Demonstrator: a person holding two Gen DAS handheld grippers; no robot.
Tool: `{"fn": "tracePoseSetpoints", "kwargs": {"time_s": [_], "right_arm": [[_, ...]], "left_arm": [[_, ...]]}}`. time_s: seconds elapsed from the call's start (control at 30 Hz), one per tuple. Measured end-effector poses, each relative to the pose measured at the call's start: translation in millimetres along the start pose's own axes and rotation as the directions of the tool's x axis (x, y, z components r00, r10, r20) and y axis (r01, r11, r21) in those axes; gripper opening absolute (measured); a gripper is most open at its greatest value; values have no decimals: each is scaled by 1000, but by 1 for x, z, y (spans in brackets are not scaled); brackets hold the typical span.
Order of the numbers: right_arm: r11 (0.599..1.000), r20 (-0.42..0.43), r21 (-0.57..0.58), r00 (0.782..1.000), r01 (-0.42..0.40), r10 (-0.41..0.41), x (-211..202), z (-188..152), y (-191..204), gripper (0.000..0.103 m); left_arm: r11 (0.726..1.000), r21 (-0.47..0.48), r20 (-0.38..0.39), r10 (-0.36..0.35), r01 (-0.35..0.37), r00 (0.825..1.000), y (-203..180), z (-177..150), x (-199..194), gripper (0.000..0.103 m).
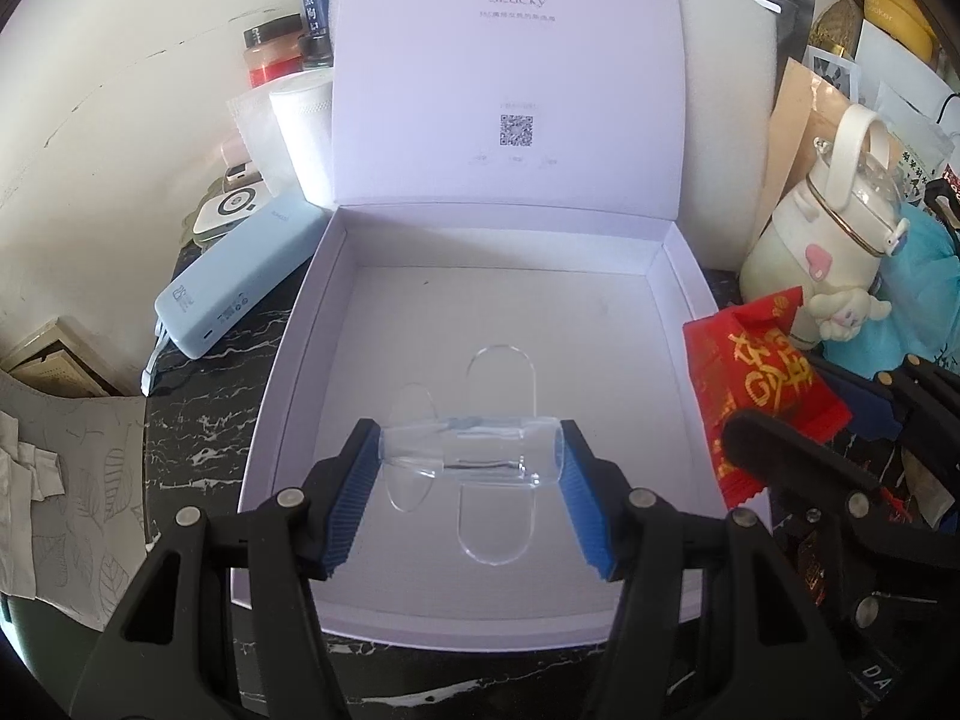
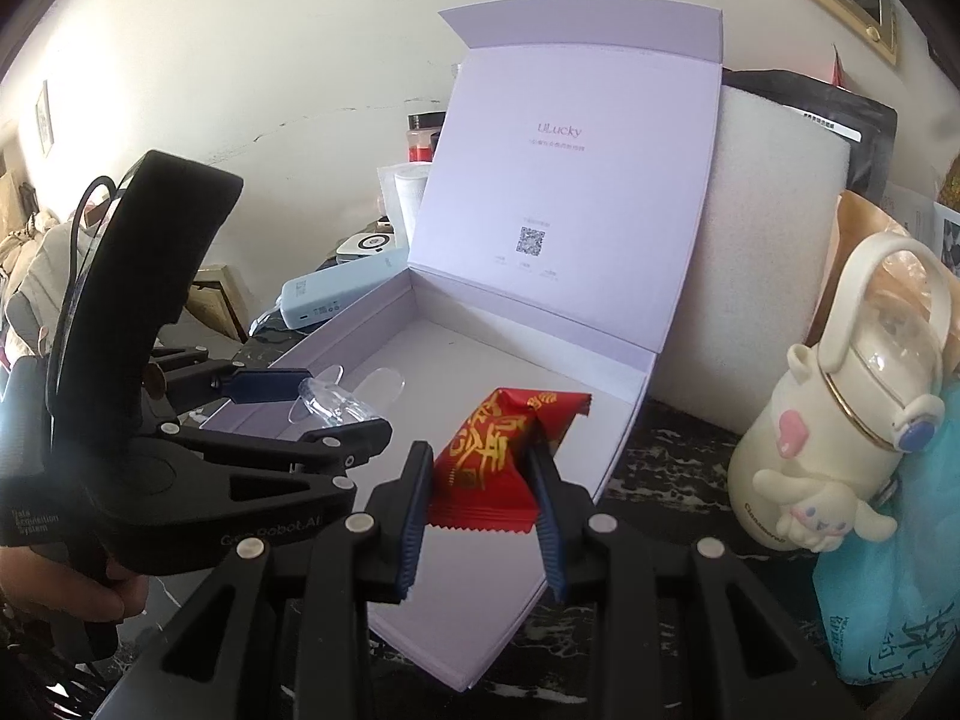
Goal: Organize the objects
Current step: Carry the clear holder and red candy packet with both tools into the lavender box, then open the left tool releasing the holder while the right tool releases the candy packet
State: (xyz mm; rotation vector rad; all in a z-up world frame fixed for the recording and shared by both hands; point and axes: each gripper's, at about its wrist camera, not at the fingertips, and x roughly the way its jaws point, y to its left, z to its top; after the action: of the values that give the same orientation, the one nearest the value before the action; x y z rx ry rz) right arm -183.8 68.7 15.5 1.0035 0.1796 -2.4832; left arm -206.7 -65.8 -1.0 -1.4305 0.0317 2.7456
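Over the open pale-lilac cardboard gift box point(image 1: 288, 360), your left gripper point(image 1: 471, 468) holds a clear plastic piece with rounded oval tabs point(image 1: 474, 456). Its blue ribbed pads press on the two ends of the piece's tubular middle, so the jaws are clamped on it, with a wide span between them. The piece sits low over the near half of the box's white floor; whether its lower tab touches the floor cannot be told from either view.

Your right gripper point(image 2: 483, 480) is clamped on a red foil snack packet with gold lettering point(image 2: 498, 456), one pad on each long side. The packet hangs above the right-hand wall of the box, its far end reaching over the box interior. From the left wrist view the same packet appears just beside the box's right rim.

The box lid stands upright at the back, printed with a brand name and a QR code point(image 1: 516, 129). A light-blue rectangular power bank point(image 1: 228, 294) lies on the dark marbled tabletop point(image 1: 204, 420), close beside the box's left wall. A cream character water bottle with a loop handle point(image 2: 840, 438) stands to the right, apart from the box. Behind the lid rests a white foam block point(image 2: 774, 252). A hand point(image 2: 78, 588) grips the left gripper's handle at the lower left of the right wrist view.
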Motion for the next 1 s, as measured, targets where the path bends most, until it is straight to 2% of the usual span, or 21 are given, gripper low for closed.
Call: {"fn": "tracePoseSetpoints", "kwargs": {"time_s": [0.27,0.77,1.0], "right_arm": [[999,-3,-6,999,36,-36,15,15,-12,32],[998,-48,3,997,61,-61,56,38,-30,32],[998,-85,3,994,67,-66,76,41,-35,32]], "left_arm": [[999,38,-16,6,-5,1000,-9,15,25,58],[995,86,-6,58,-57,998,2,50,58,58],[992,104,-37,80,-76,996,0,59,78,58]]}}
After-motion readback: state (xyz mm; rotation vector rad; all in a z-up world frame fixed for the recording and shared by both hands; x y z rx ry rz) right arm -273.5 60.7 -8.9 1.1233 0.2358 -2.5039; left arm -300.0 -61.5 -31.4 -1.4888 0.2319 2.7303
